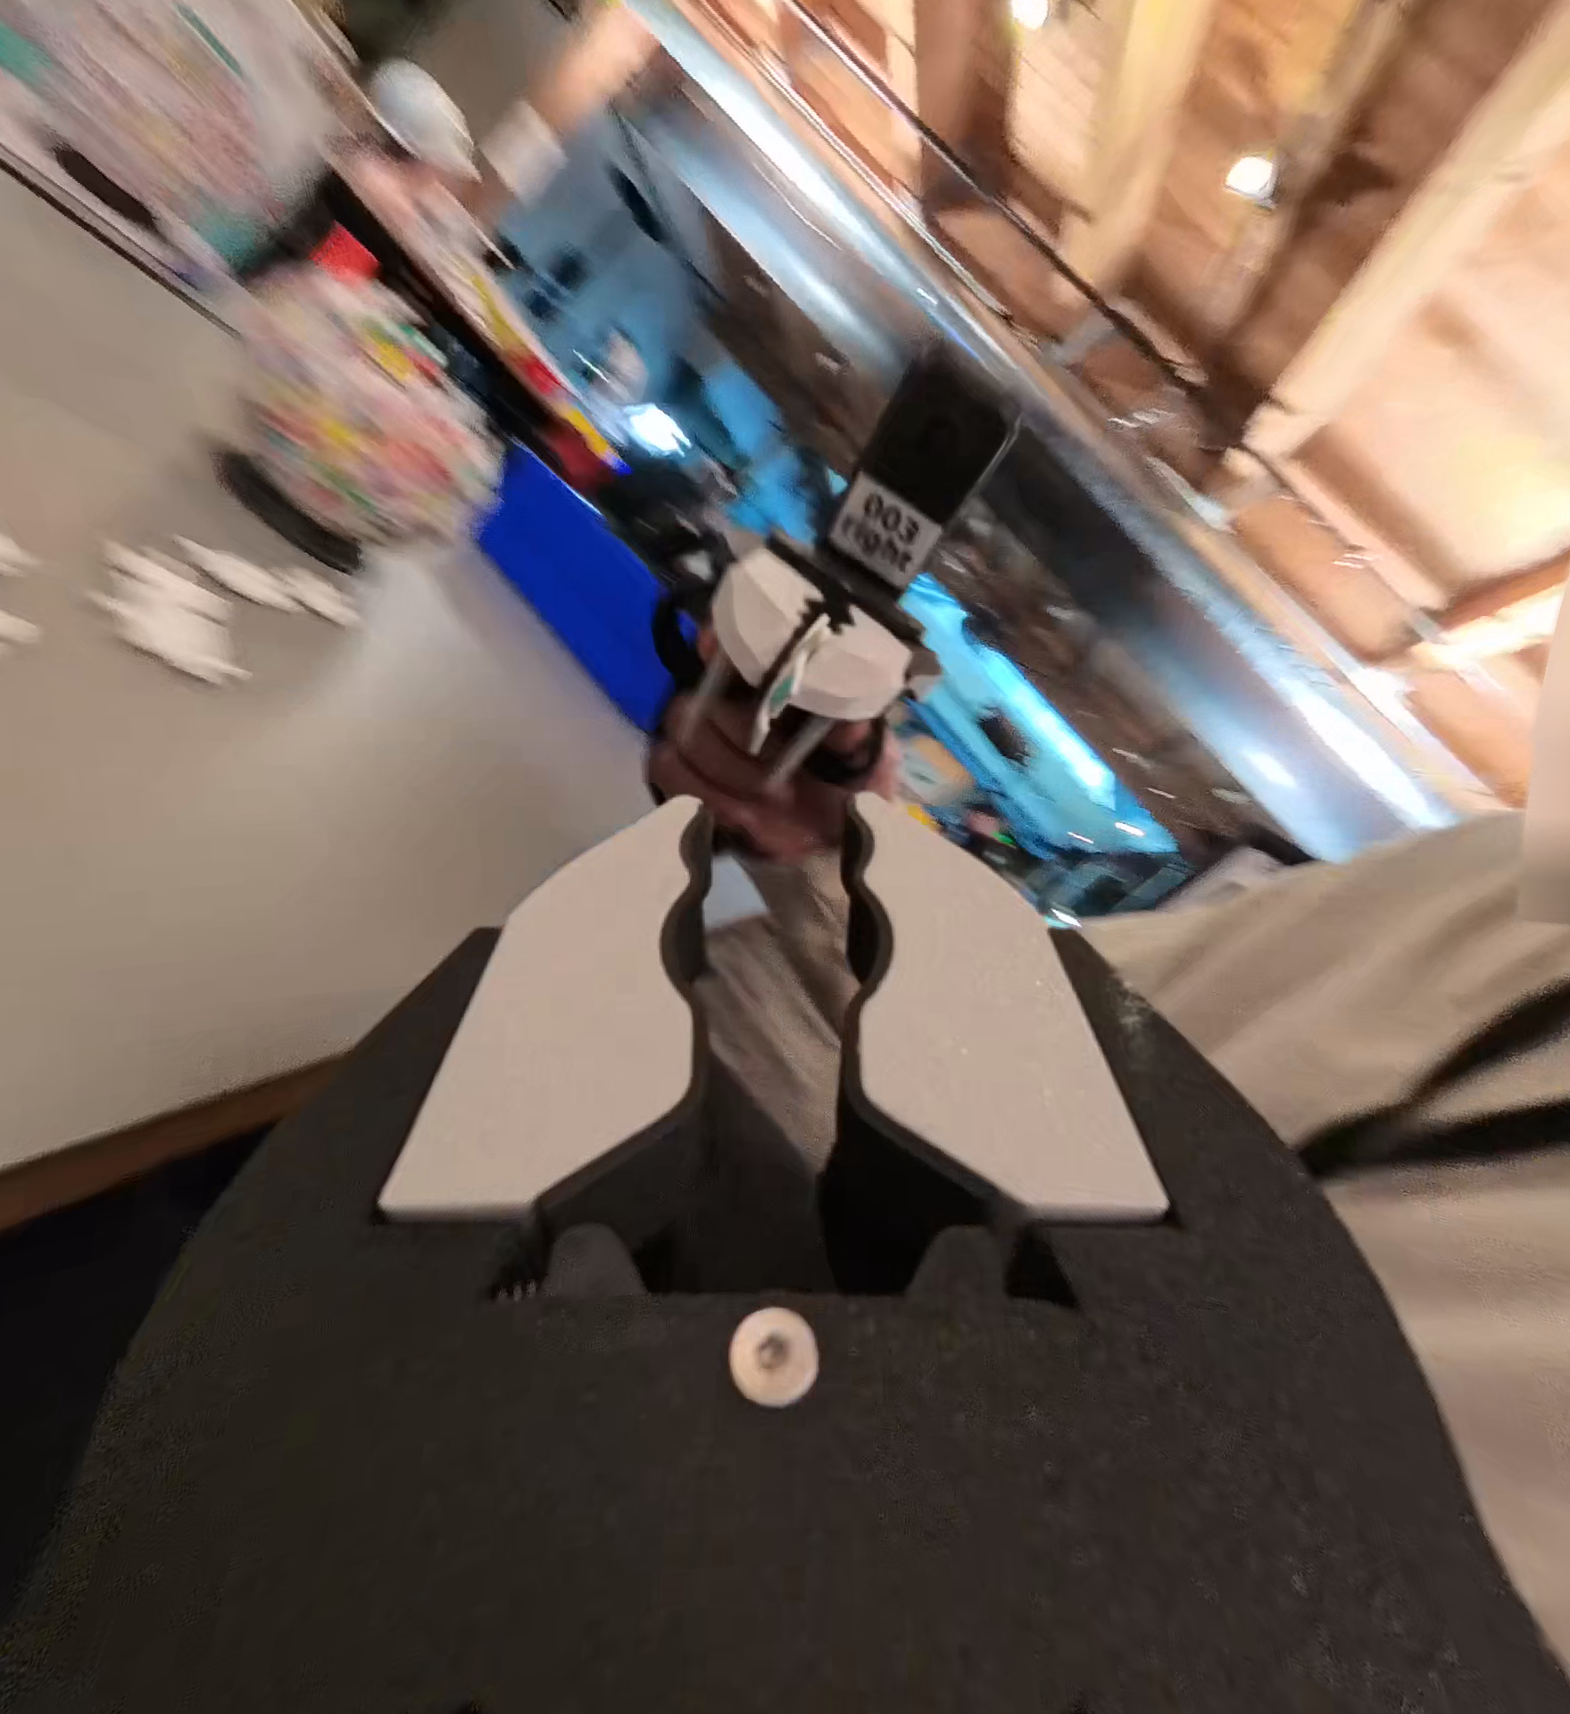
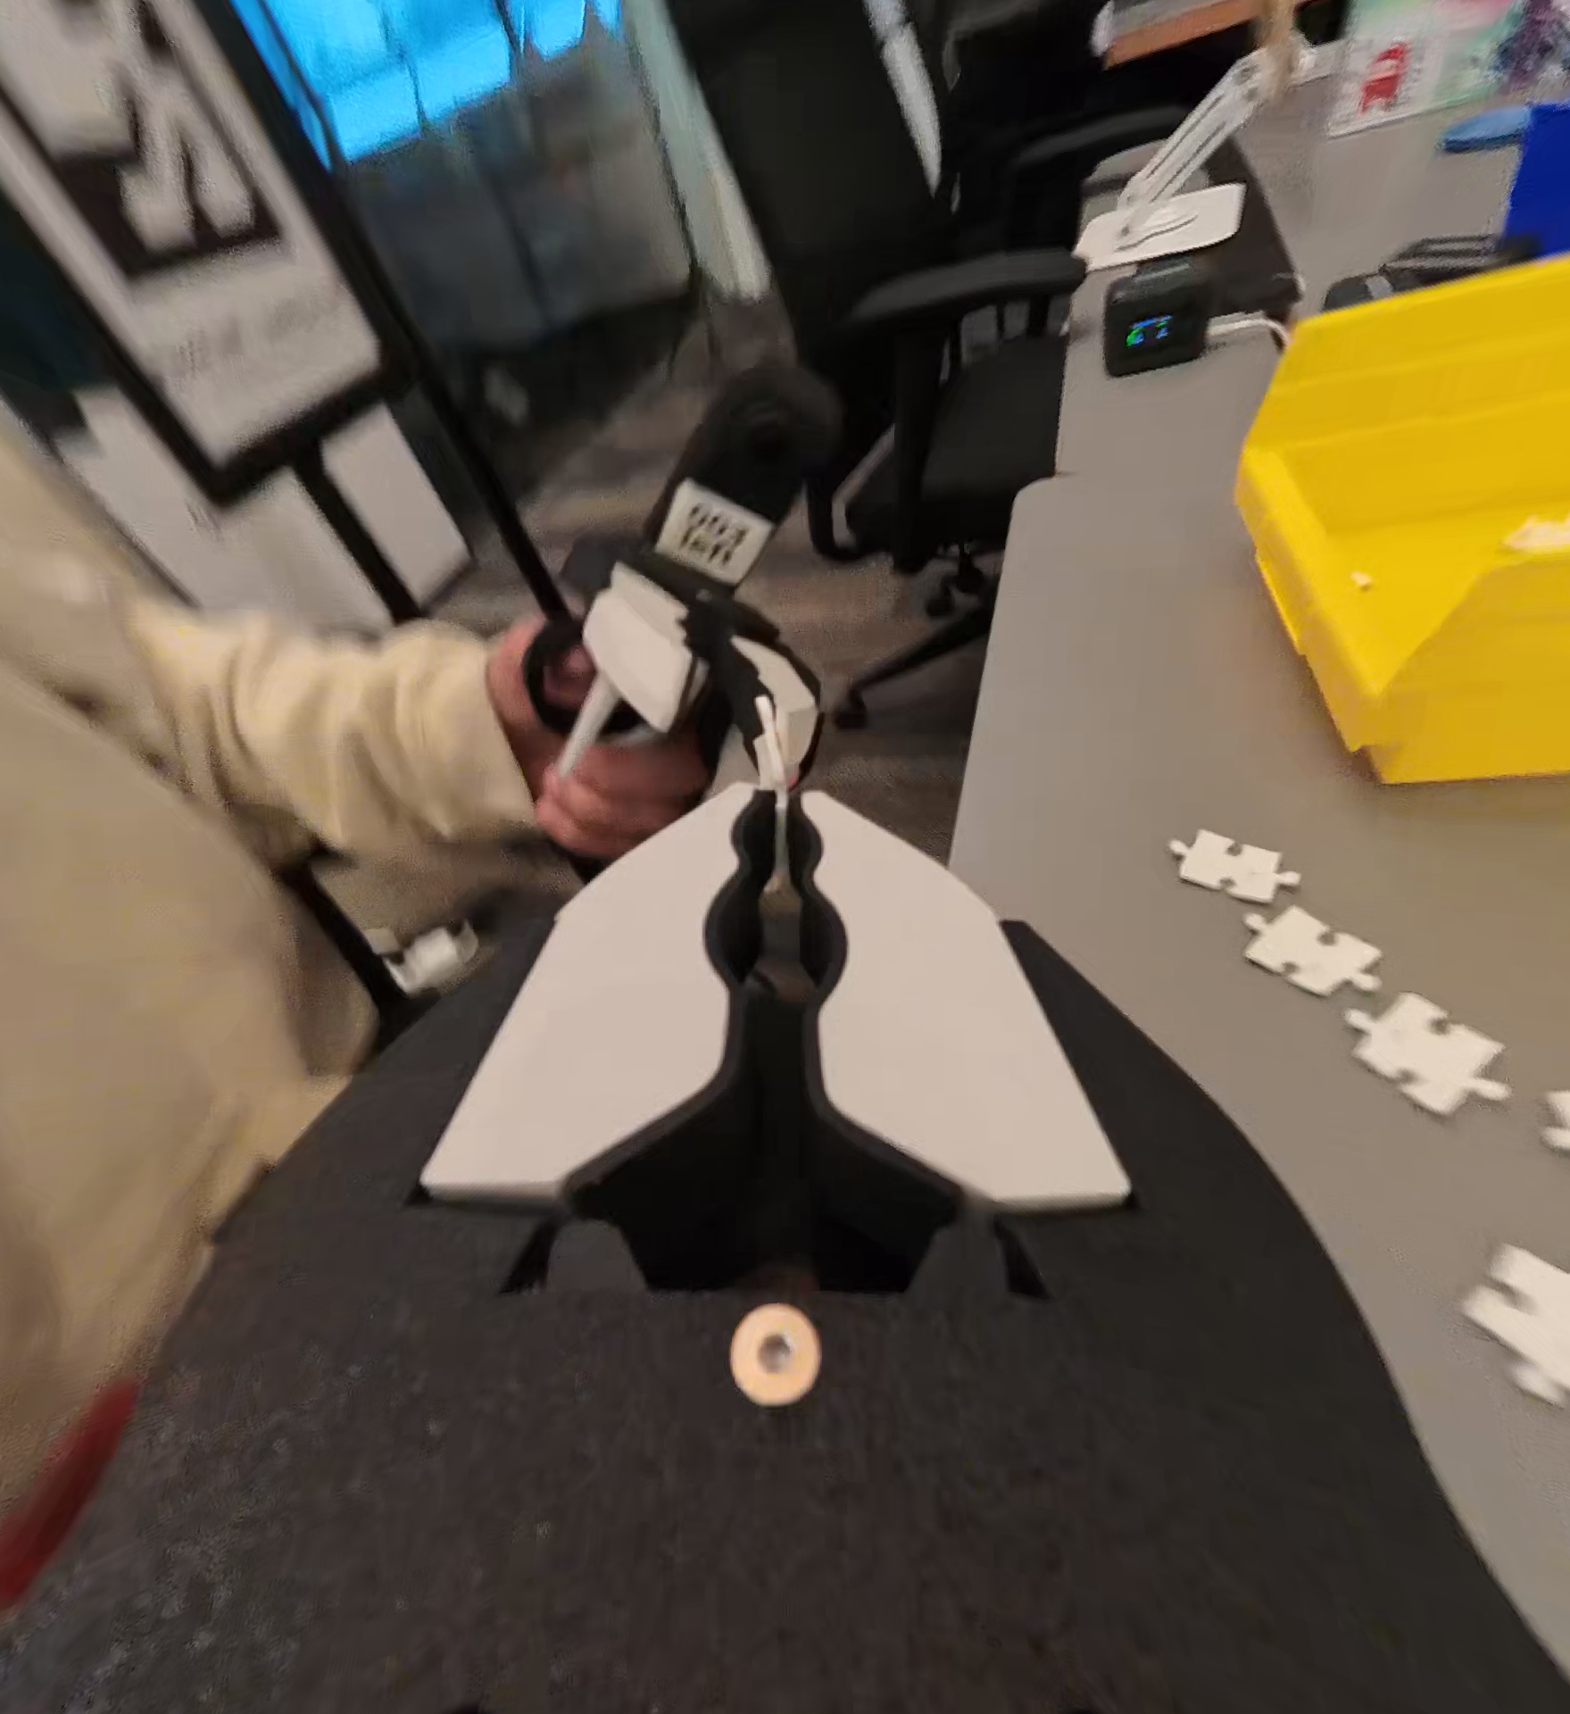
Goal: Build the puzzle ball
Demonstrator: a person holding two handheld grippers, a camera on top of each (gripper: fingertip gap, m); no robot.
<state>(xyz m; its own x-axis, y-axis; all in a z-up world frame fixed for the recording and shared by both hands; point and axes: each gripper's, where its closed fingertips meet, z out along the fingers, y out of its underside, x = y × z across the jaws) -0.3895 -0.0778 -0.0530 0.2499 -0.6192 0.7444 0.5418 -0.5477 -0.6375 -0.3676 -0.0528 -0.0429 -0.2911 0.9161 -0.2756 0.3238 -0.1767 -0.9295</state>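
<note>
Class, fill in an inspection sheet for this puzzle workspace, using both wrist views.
Surface: grey table.
Job's things: loose puzzle pieces in a row, white side up; held piece edge-on.
Clutter: yellow bin, blue bin, small black device.
Grippers: left claw open, empty; right claw shut on held piece.
Cables: too blurred to tell.
Surroundings: black office chair beside the table.

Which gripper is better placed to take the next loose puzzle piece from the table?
Probably the left gripper: open and empty. The right gripper is shut on a puzzle piece. Loose pieces lie on the table.
</note>
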